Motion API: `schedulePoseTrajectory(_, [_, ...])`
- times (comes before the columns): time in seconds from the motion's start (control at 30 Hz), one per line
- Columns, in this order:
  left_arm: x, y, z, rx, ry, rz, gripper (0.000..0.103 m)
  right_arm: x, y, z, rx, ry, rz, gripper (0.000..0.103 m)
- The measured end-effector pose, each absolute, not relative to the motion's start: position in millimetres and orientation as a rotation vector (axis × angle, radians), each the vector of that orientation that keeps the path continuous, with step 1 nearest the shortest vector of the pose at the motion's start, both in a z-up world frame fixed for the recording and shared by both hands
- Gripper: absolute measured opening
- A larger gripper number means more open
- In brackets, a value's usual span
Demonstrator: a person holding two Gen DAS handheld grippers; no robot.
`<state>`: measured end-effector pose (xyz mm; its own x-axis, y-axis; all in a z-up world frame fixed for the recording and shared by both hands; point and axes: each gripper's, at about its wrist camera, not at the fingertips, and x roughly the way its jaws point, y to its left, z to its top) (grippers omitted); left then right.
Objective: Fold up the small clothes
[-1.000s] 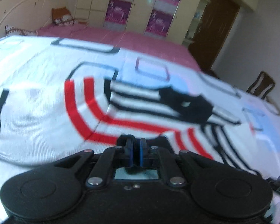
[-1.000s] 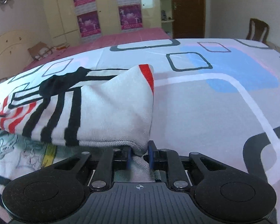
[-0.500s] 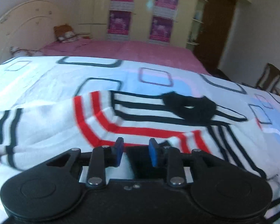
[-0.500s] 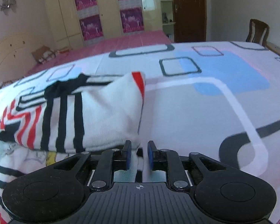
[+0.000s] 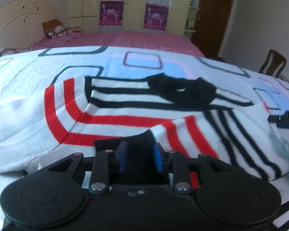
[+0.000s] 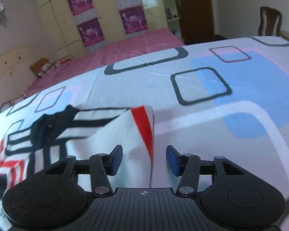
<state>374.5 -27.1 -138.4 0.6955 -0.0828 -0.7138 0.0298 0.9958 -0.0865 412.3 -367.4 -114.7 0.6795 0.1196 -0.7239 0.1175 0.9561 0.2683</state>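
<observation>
I hold both tongs, left (image 5: pixel 138 155) and right (image 6: pixel 144 160), spread apart over the striped shirt (image 5: pixel 125 115), gripping nothing, letting its fold settle.

Patterned bedsheet (image 6: pixel 212 119), pink bed (image 5: pixel 125 40) (behind), wooden chair (image 6: pixel 269 21), posters (image 5: pixel 111 13).

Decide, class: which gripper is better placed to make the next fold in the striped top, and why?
Probably the left gripper: its open jaws straddle the black hem of the striped top. The right gripper, also open, sits at the already folded edge, gripping nothing.
</observation>
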Motion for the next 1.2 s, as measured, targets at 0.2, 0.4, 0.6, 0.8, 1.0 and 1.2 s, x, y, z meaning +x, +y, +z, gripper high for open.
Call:
schedulePoseTrajectory(0.2, [374.4,-26.1,-143.3,-0.064,0.791,-0.061,0.031,444.9,-372.3,-133.3,0.340,0.854,0.017,0.021])
schedulePoseTrajectory(0.4, [377.3,-26.5,-142.8,-0.059,0.802,-0.062,0.032,438.1,-375.9,-131.8,0.287,0.804,-0.036,0.010])
schedulePoseTrajectory(0.6, [379.4,-29.9,-142.9,-0.040,0.812,-0.050,0.032,437.1,-371.2,-131.3,0.202,0.805,-0.071,0.010])
schedulePoseTrajectory(0.8, [380.9,-28.0,-141.5,-0.048,0.827,-0.053,0.032,413.8,-356.4,-101.2,0.186,0.715,-0.020,0.012])
schedulePoseTrajectory(1.0, [381.3,-29.3,-141.5,-0.038,0.830,-0.054,0.031,395.8,-302.6,-98.5,0.105,0.753,0.134,0.012])
schedulePoseTrajectory(1.2, [381.1,-30.4,-141.3,-0.023,0.832,-0.058,0.031,382.4,-259.7,-119.0,0.011,0.822,0.209,0.013])
